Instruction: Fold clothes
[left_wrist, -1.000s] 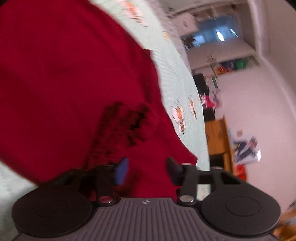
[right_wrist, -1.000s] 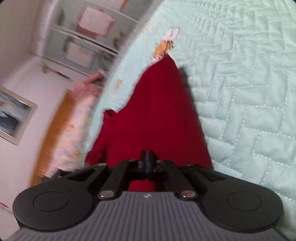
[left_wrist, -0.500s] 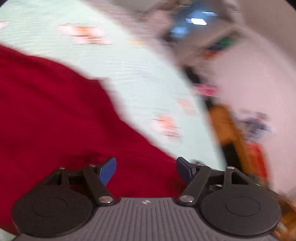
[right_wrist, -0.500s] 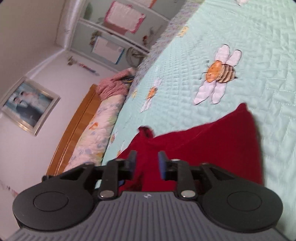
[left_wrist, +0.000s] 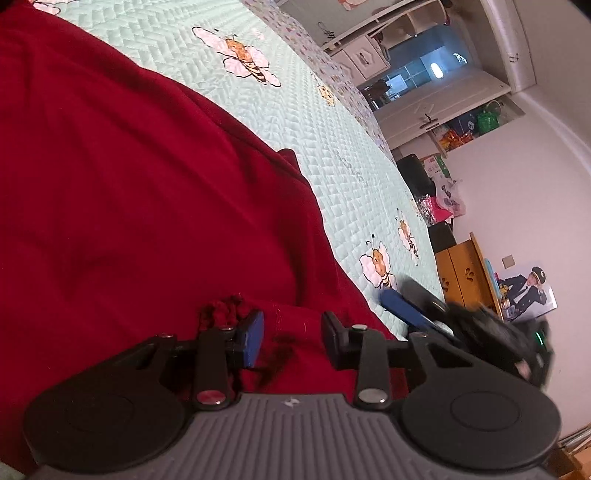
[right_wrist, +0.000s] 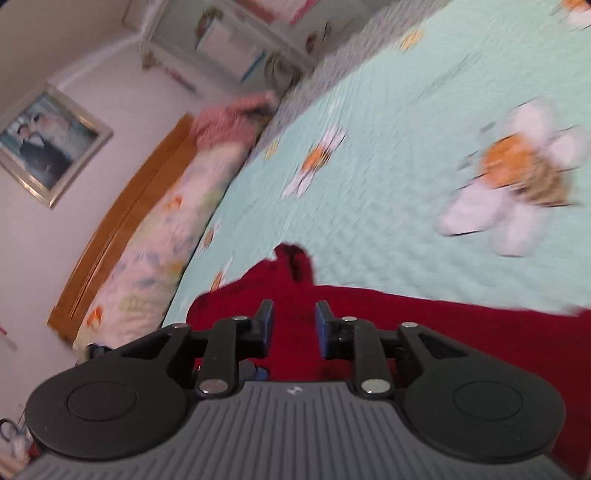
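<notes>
A dark red garment (left_wrist: 147, 206) lies spread on a pale green quilted bedspread (left_wrist: 325, 147) printed with bees. My left gripper (left_wrist: 291, 336) hovers open over the garment's near edge, red cloth showing between its blue-padded fingers, beside a frayed knit bit (left_wrist: 221, 308). In the right wrist view the same red garment (right_wrist: 461, 339) lies below my right gripper (right_wrist: 293, 325), which is open above the cloth. A small red corner (right_wrist: 293, 258) sticks up ahead of it. The right gripper (left_wrist: 413, 310) also shows, blurred, at the garment's right edge in the left wrist view.
A wooden headboard (right_wrist: 122, 225) and floral pillow (right_wrist: 162, 251) bound the bed on the left of the right wrist view. A wooden cabinet (left_wrist: 465, 273), bags and white wardrobes (left_wrist: 424, 99) stand beyond the bed's far edge.
The right gripper went from shut on the red cloth to open, and let it drop flat. The left gripper stayed open and shifted along the garment's edge.
</notes>
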